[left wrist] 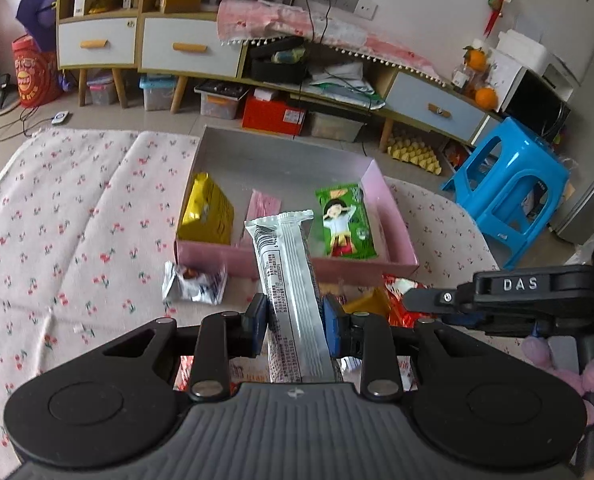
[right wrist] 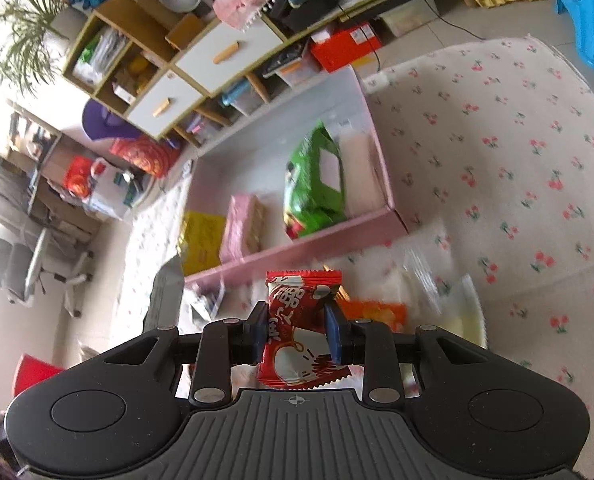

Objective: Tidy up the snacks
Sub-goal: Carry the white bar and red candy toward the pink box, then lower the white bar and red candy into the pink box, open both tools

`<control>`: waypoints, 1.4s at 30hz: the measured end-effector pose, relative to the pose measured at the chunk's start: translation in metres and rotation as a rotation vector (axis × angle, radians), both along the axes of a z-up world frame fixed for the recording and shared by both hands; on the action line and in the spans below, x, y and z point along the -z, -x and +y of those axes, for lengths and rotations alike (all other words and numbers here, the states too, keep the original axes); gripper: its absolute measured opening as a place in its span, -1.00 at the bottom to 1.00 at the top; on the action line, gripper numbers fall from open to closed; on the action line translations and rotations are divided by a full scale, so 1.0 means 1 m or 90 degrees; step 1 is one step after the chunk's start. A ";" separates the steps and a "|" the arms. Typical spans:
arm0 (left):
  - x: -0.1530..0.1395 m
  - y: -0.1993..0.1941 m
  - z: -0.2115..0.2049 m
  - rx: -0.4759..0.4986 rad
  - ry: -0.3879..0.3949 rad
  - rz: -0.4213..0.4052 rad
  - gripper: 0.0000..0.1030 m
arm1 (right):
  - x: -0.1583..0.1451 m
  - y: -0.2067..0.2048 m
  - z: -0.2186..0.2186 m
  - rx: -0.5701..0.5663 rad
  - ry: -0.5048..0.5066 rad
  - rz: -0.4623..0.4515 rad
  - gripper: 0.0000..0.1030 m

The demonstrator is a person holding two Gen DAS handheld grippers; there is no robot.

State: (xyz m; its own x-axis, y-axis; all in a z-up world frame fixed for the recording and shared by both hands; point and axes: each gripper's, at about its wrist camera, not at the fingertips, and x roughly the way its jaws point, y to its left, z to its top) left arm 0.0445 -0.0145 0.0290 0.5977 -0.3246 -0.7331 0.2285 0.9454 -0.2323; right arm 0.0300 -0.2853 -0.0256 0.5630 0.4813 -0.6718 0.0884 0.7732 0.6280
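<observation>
My left gripper [left wrist: 295,320] is shut on a long silver snack bar [left wrist: 287,276], whose far end reaches over the near wall of the pink box [left wrist: 257,260]. Inside the box lie a yellow packet [left wrist: 207,210], a pink packet [left wrist: 263,206] and a green packet [left wrist: 347,220]. My right gripper [right wrist: 297,330] is shut on a red snack packet [right wrist: 301,328], held above the cloth just short of the pink box [right wrist: 297,246]. The same green packet [right wrist: 317,180], pink packet [right wrist: 243,222] and yellow packet [right wrist: 201,240] show there. The right gripper's black body [left wrist: 537,292] enters the left wrist view at the right.
A crumpled silver wrapper [left wrist: 195,282] lies on the cherry-print cloth [left wrist: 77,220] left of the bar. Red and orange packets [left wrist: 381,304] lie near the box front; an orange packet [right wrist: 373,312] and clear bags [right wrist: 437,280] too. A blue stool [left wrist: 509,188] and cabinets [left wrist: 193,46] stand beyond.
</observation>
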 end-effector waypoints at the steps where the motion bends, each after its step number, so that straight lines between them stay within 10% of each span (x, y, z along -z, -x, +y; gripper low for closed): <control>1: 0.000 -0.003 0.000 0.002 0.001 0.000 -0.48 | -0.001 -0.003 0.000 0.002 -0.001 -0.006 -0.45; 21: 0.024 -0.079 -0.012 0.066 0.063 0.002 -0.48 | 0.013 -0.045 -0.016 0.148 -0.001 -0.097 -0.45; 42: 0.054 -0.101 -0.031 0.033 -0.093 -0.054 -0.47 | 0.023 -0.065 0.022 0.062 0.200 -0.154 -0.44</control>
